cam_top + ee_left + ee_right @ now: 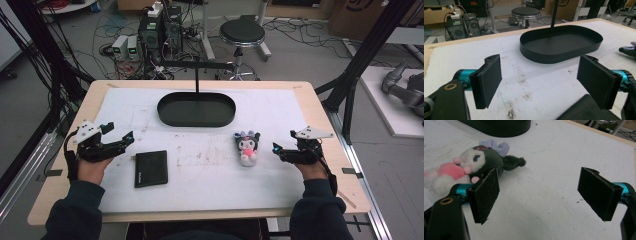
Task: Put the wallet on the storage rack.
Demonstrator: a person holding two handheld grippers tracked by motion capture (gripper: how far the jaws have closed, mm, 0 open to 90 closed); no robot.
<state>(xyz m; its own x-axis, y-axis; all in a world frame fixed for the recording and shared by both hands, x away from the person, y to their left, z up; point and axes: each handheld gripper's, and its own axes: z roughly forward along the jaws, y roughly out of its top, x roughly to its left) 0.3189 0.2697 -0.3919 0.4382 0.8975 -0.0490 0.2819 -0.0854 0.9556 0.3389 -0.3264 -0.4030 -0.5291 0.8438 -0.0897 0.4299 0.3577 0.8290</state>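
A small plush doll (247, 147) with a dark head, purple bow and pink and white body lies on the white mat, right of centre. A flat black wallet (151, 168) rests left of centre. Behind both stands a black oval tray (196, 123) with a thin upright post. My left gripper (120, 132) hovers open just left of the wallet, whose corner (586, 110) appears below its jaws, and the tray (541, 56) is ahead. My right gripper (284, 142) is open beside the doll's right side. The doll (474, 165) lies left of its jaws, untouched.
The white foam mat (210, 185) covers a wooden table (330, 150). Black frame posts (367, 47) rise at both sides. A stool (242, 34), computers (160, 30) and cables crowd the floor behind the table.
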